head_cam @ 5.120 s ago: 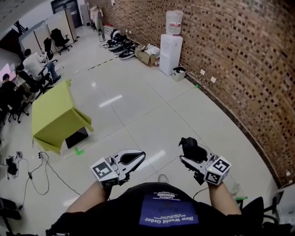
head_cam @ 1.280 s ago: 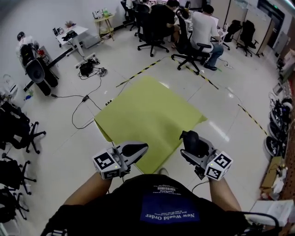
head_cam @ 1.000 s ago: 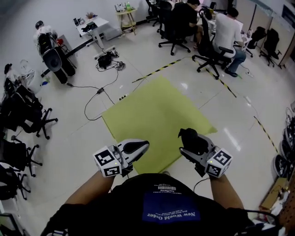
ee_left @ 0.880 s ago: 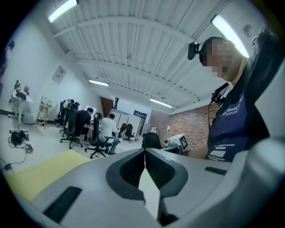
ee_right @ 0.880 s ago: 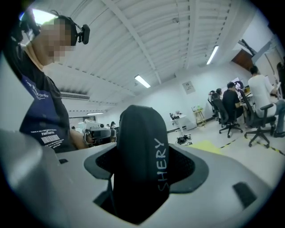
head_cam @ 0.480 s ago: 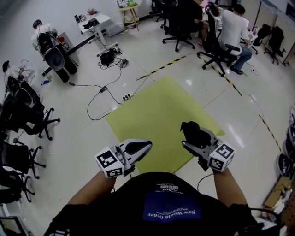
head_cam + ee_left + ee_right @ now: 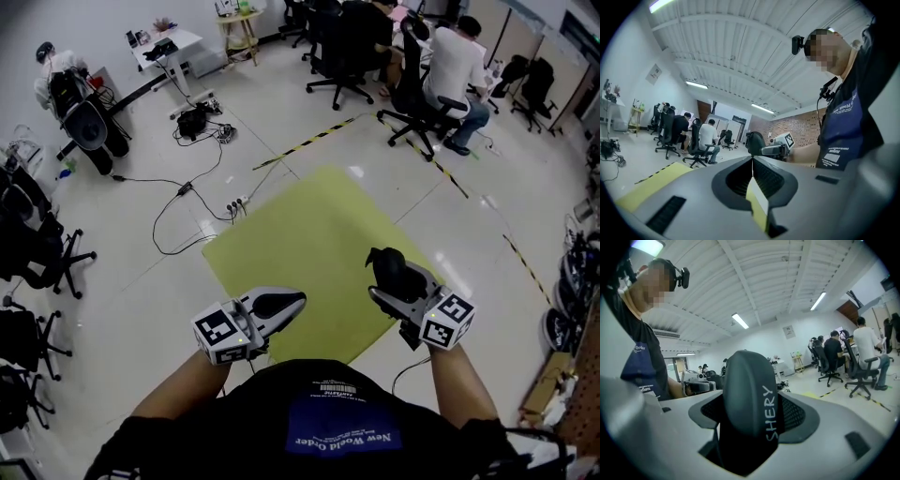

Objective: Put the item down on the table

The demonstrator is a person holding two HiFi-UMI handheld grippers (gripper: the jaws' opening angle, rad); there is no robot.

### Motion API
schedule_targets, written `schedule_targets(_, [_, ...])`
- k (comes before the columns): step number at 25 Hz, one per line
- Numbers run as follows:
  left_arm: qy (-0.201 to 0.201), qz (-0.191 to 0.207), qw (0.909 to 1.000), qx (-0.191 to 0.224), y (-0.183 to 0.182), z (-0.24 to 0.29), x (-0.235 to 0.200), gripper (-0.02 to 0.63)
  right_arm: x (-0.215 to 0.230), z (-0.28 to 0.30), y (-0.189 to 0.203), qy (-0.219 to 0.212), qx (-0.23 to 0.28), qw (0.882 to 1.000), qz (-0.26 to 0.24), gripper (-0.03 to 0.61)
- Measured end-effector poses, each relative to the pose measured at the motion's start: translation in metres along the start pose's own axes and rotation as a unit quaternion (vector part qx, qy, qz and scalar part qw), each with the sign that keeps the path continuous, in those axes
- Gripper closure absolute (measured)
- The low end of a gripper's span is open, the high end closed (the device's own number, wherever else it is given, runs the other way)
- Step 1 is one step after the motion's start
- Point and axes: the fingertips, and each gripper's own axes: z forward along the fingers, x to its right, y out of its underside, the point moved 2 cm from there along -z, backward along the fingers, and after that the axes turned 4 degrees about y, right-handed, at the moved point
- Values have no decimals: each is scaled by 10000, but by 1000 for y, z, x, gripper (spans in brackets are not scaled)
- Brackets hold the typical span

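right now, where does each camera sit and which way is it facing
Head view: on the person's head, looking steeply down at the yellow-green table; both forearms, left gripper, right gripper and dark shirt show.
Left gripper view: on the left gripper, looking along its closed jaws toward the black case; dark shirt at right.
Right gripper view: on the right gripper, looking along jaws clamped on the black case; dark shirt at left.
Shared: each gripper view shows the other gripper.

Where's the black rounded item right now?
The black rounded item sits clamped in the right claw, lower right of the head view, over the near right edge of the yellow-green table.
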Motion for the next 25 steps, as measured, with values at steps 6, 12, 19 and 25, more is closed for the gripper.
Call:
schedule_targets(6, [-243, 85, 9997, 49, 3, 7, -34, 609, 38, 33, -28, -59, -334, 9973, -656, 253])
schedule_targets(12, [-233, 9, 9995, -229, 47, 27, -56, 609, 85, 82, 26, 4, -1092, 9908, -796, 253])
schedule_targets(19, [-274, -78, 9982, -531, 101, 36, -92, 609, 138, 130, 126, 85, -2285, 9681, -1022, 253])
schedule_targets(25, [-65, -121, 9982, -580, 130, 45, -106, 609, 153, 159, 197, 81, -3267, 9321, -1563, 253])
